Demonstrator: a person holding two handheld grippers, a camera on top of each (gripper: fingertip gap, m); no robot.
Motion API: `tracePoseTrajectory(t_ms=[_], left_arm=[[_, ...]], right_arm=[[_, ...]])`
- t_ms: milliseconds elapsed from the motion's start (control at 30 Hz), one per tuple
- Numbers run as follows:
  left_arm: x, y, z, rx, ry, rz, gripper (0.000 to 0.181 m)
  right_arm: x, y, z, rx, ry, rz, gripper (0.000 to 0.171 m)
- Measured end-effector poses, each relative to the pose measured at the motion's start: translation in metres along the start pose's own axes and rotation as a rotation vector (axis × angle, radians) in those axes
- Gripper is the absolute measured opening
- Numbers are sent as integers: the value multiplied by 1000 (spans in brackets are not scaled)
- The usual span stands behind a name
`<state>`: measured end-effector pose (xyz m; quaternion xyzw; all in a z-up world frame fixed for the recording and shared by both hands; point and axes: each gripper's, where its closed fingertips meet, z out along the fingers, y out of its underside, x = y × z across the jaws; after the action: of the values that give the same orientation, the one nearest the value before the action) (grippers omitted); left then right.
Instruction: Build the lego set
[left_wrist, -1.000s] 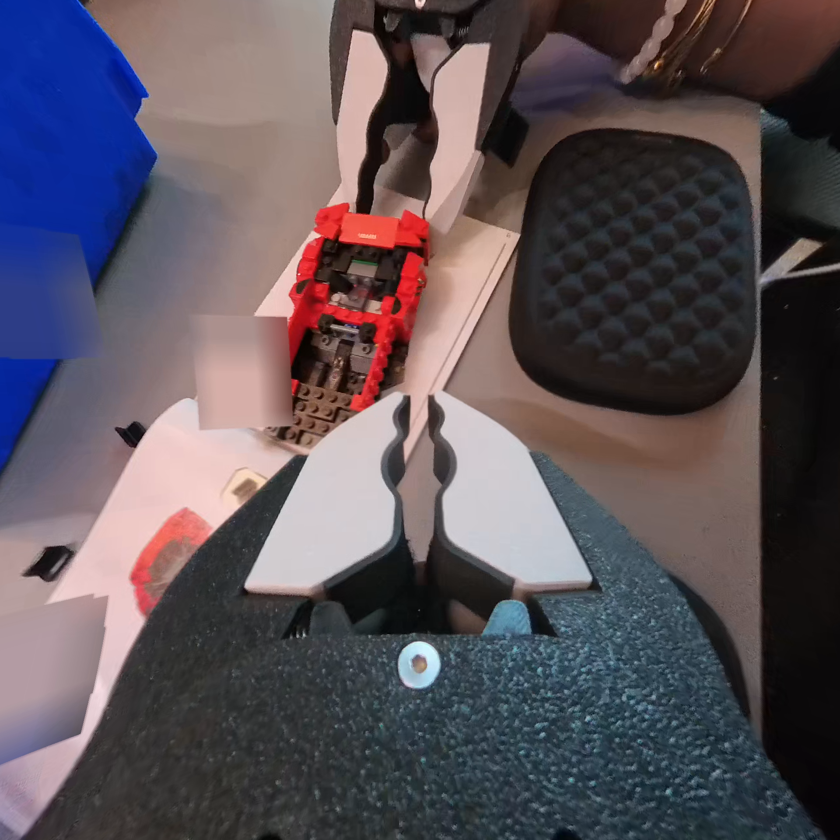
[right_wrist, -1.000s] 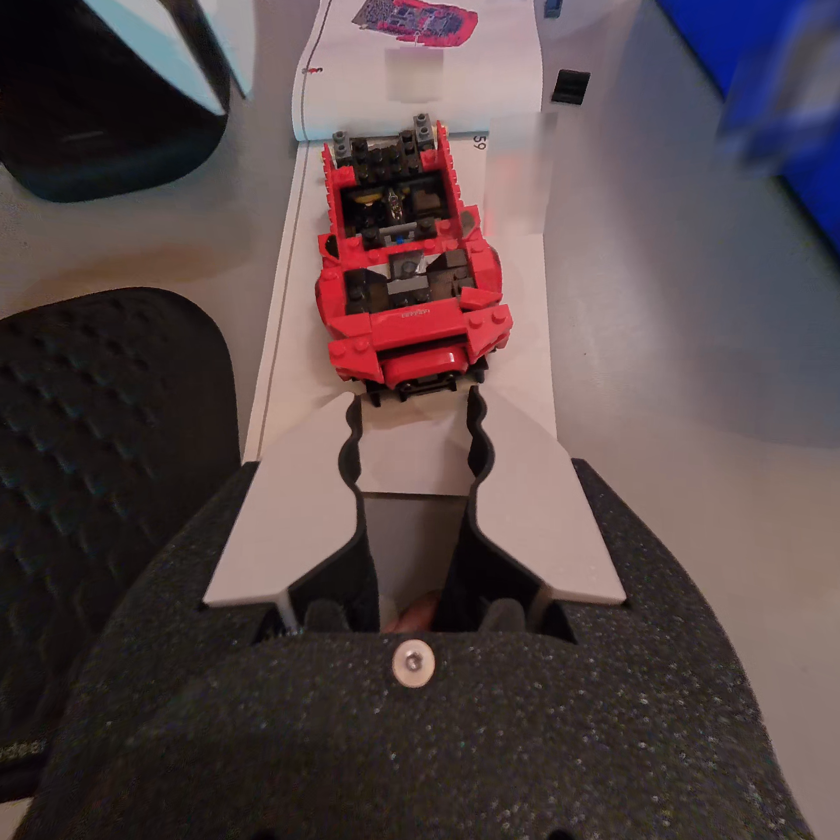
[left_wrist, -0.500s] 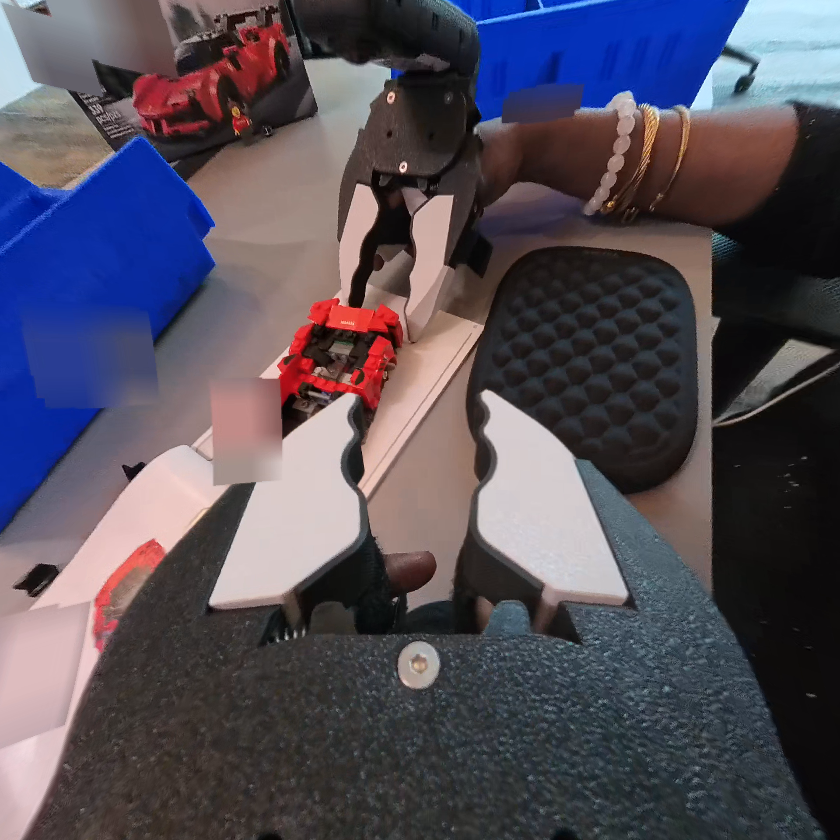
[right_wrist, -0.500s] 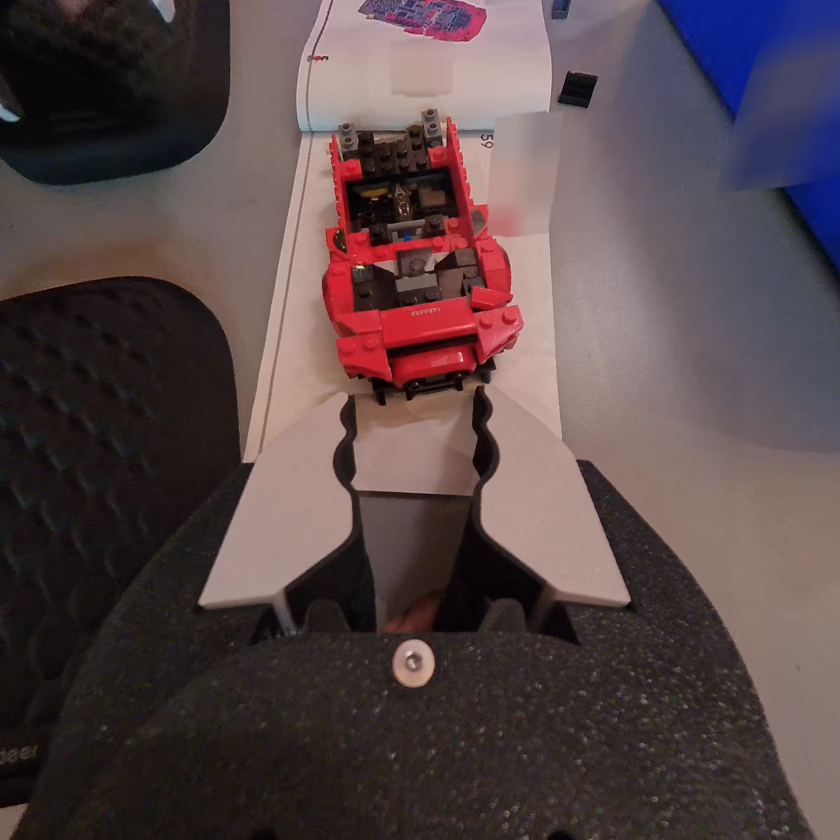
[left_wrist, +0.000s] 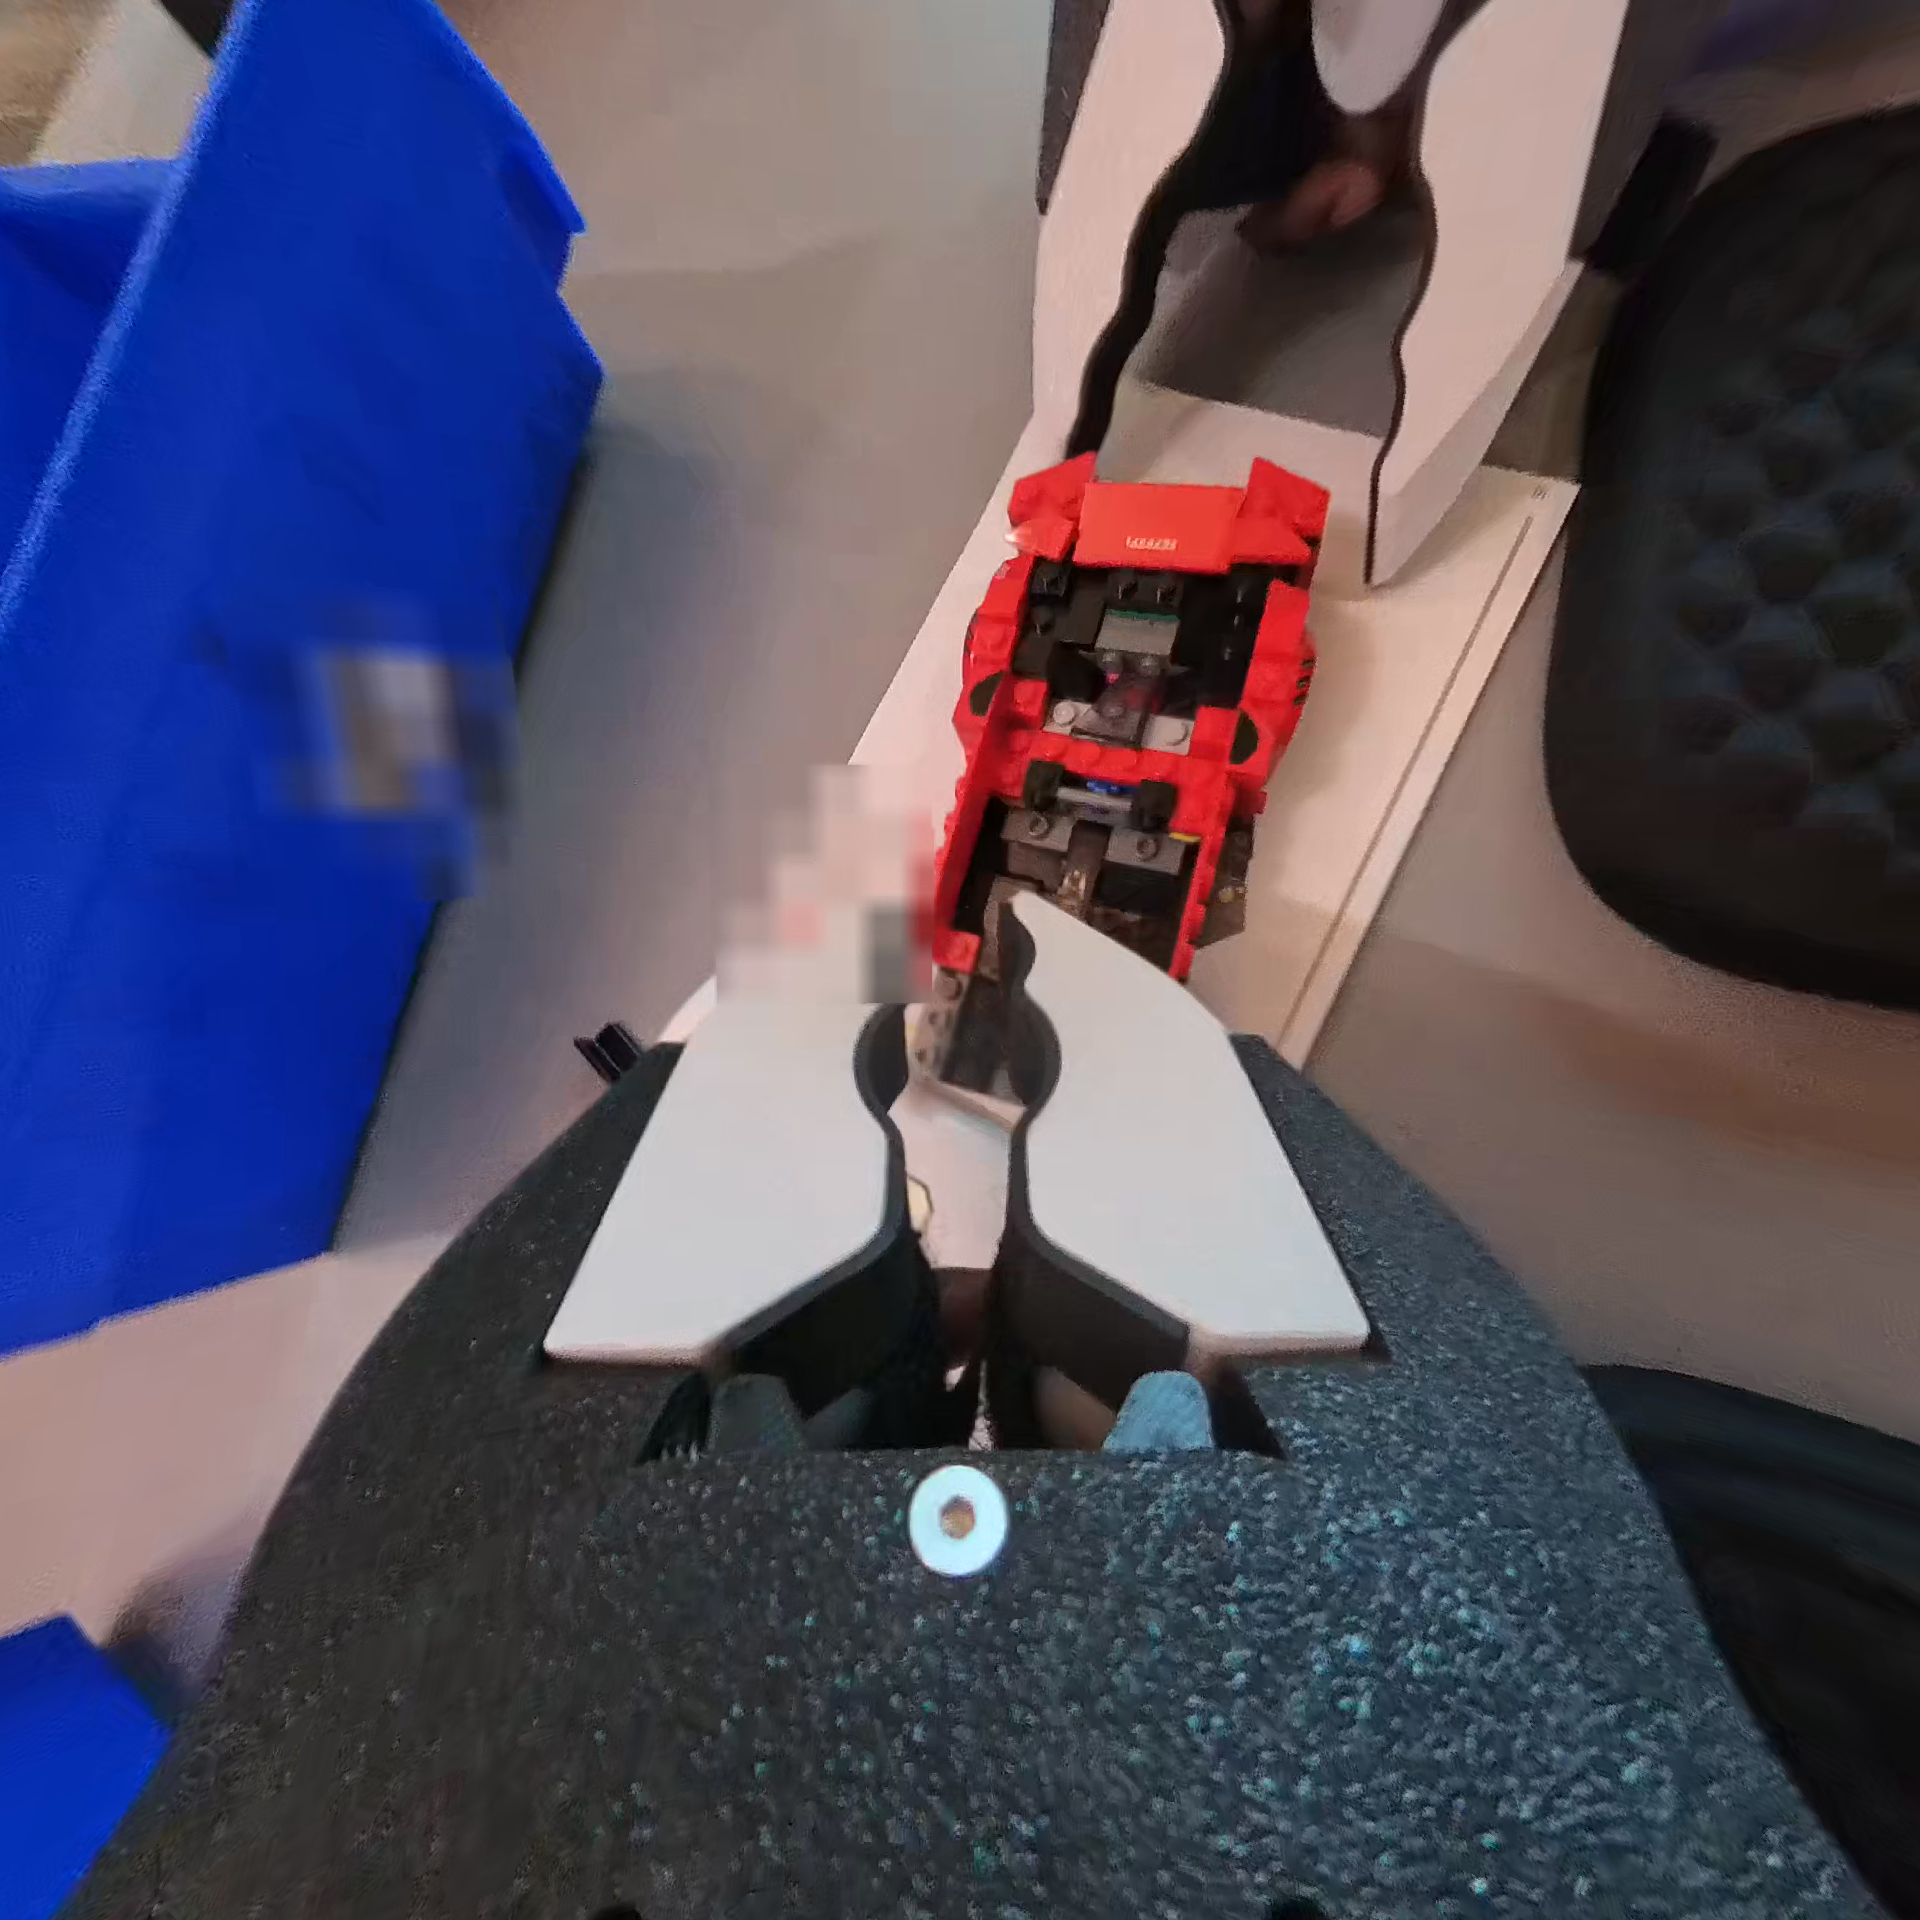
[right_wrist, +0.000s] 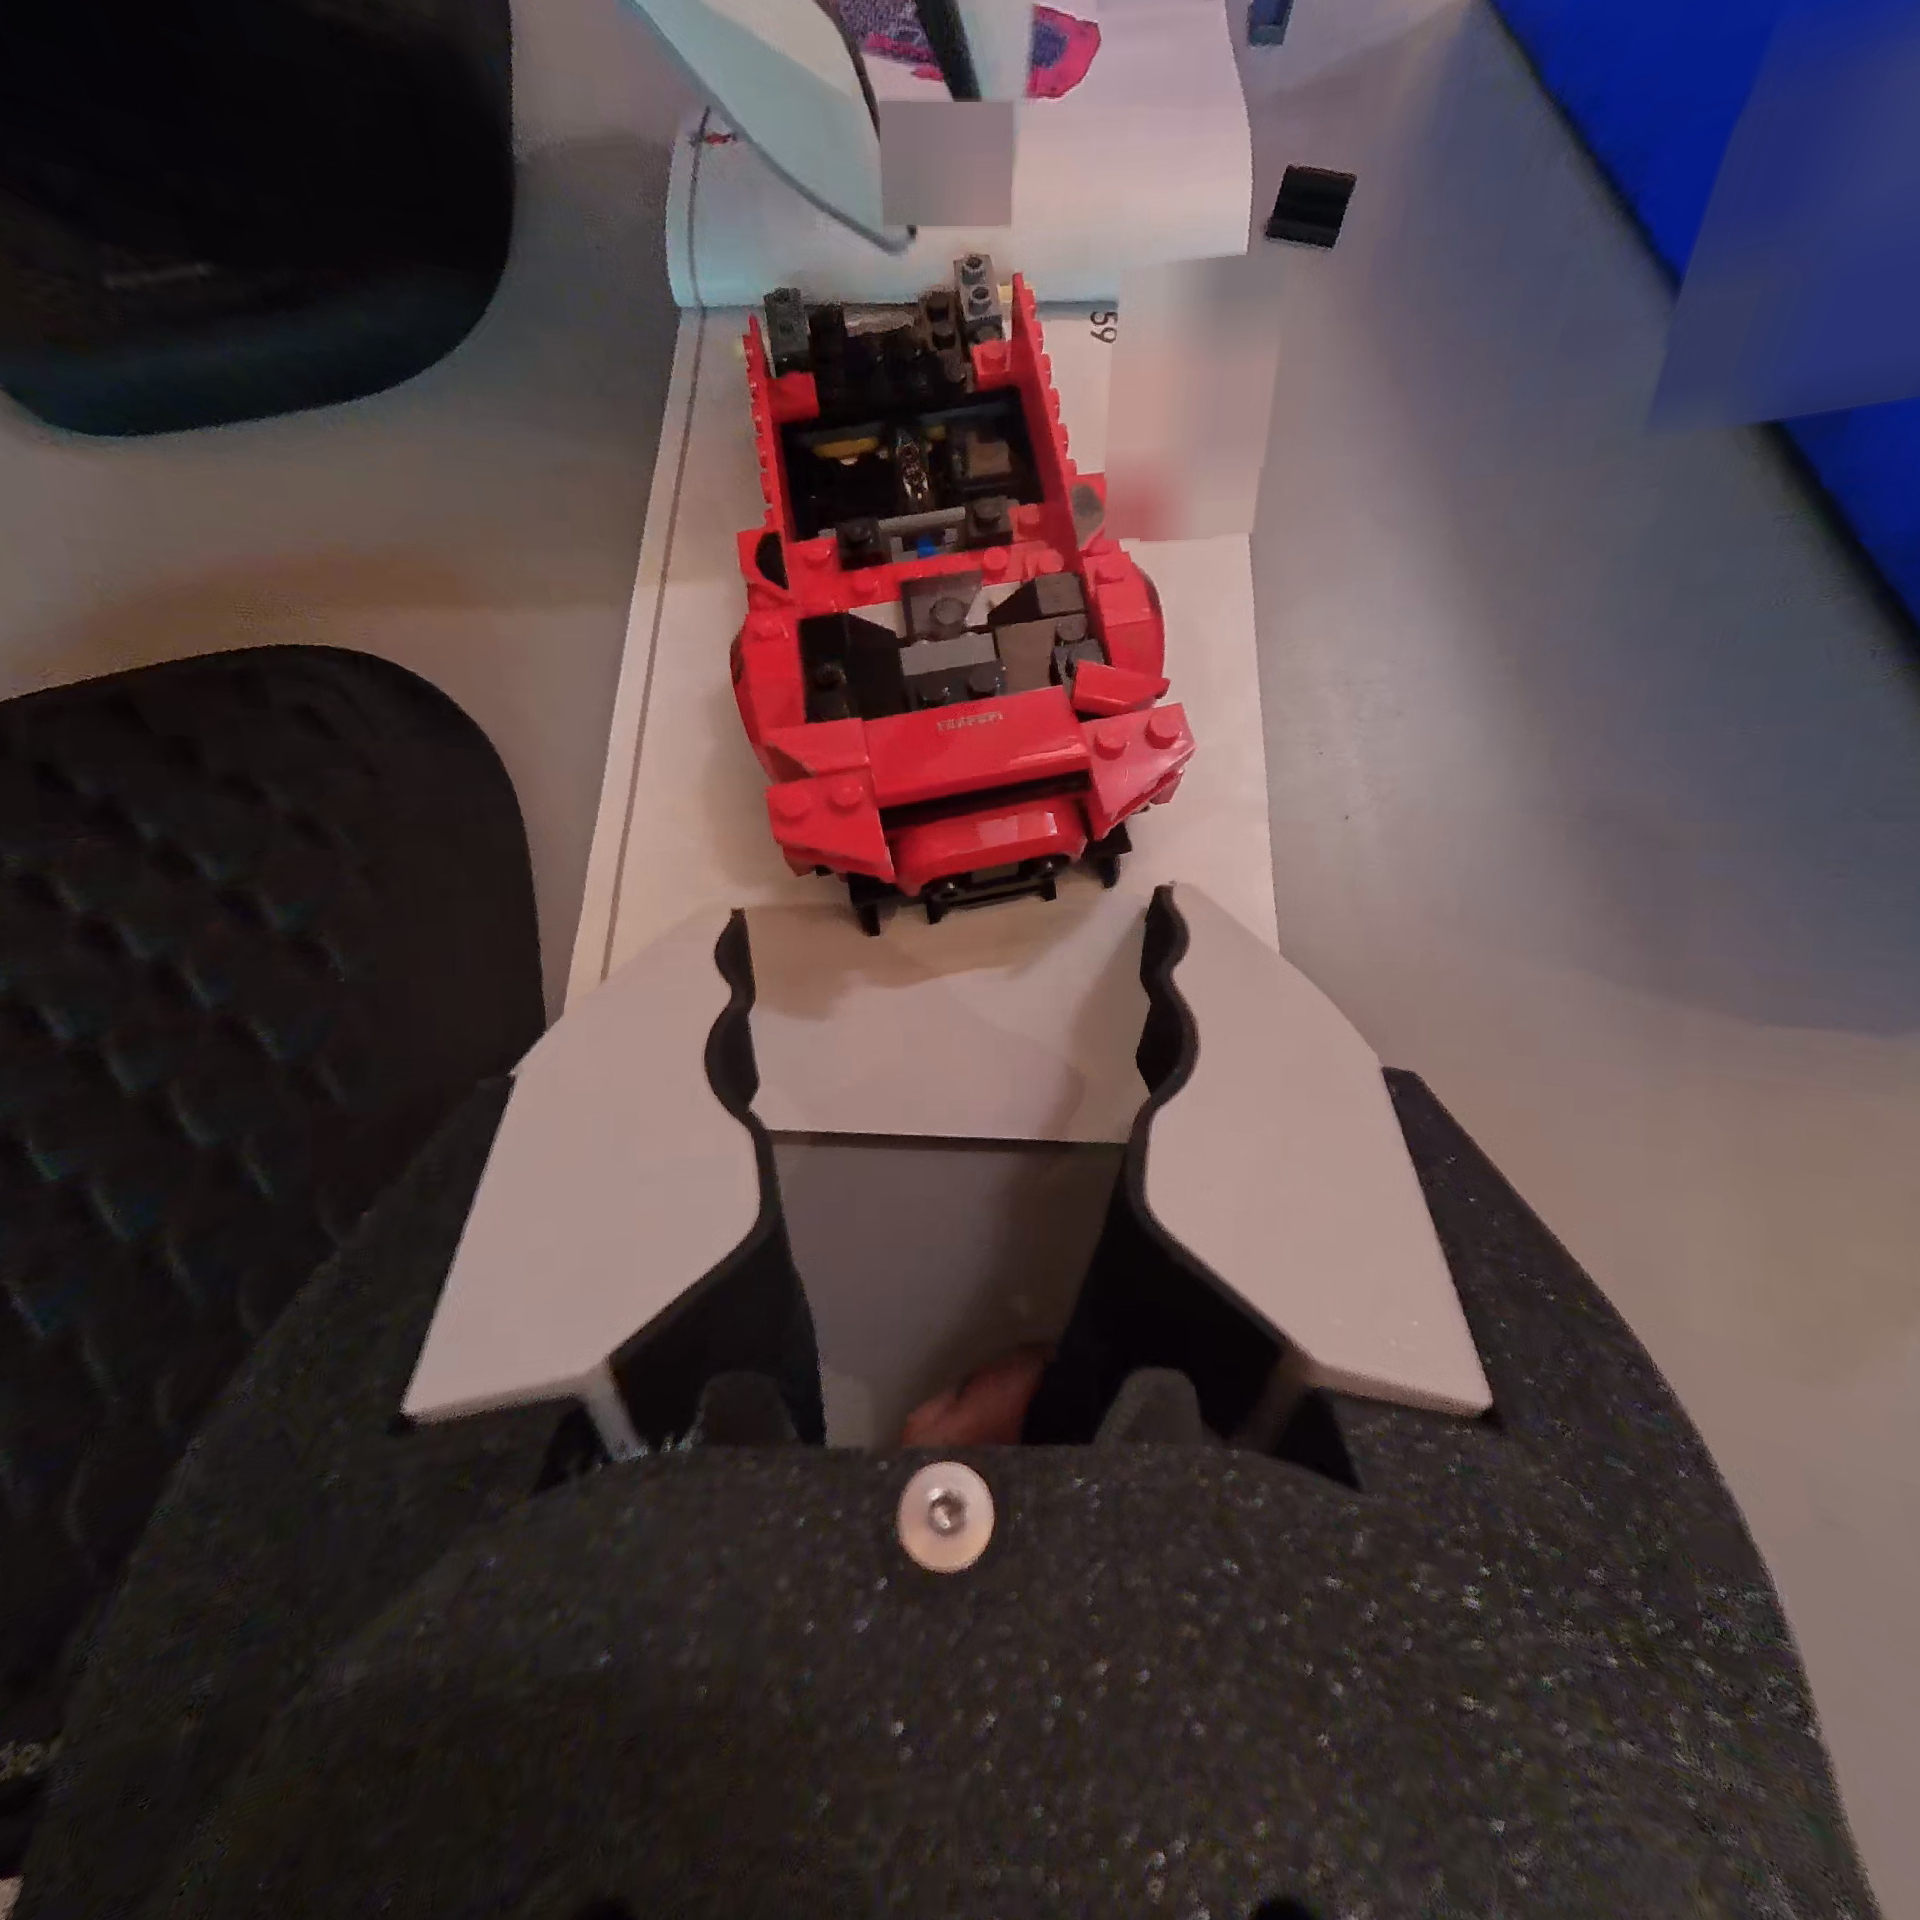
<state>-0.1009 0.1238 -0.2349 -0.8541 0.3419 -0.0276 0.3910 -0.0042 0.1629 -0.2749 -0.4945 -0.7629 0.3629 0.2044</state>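
Note:
The red lego car (right_wrist: 956, 644) stands on the open instruction booklet (right_wrist: 665, 831), roof off and black interior showing. It also shows in the left wrist view (left_wrist: 1132, 727). My left gripper (left_wrist: 951, 987) is at the car's rear, jaws closed down on its rear corner; a blur patch hides one fingertip. One of its white fingers (right_wrist: 810, 125) shows behind the car in the right wrist view. My right gripper (right_wrist: 951, 909) is open and empty, just short of the car's nose. It shows beyond the car in the left wrist view (left_wrist: 1236, 436).
A blue bin (left_wrist: 260, 623) stands close on one side of the car and also shows in the right wrist view (right_wrist: 1766, 156). A black dimpled pad (right_wrist: 208, 1039) lies on the other side. A small black piece (right_wrist: 1309, 203) lies on the table by the booklet.
My left gripper was shut, opened and lifted away, and has now come back down and closed in on the car's rear. The right gripper has stayed open at the car's nose.

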Motion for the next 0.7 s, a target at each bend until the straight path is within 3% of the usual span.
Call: tracePoseTrajectory(t_ms=[267,433,700], left_arm=[[3,-24,32,-10,176,128,20],[4,-24,50,-7,207,151,12],[5,-24,50,30,211,129,8]], right_arm=[[-1,-2,3,-3,18,-18,74],[-1,-2,4,-3,13,-20,72],[-3,-3,4,-3,6,-25,70]])
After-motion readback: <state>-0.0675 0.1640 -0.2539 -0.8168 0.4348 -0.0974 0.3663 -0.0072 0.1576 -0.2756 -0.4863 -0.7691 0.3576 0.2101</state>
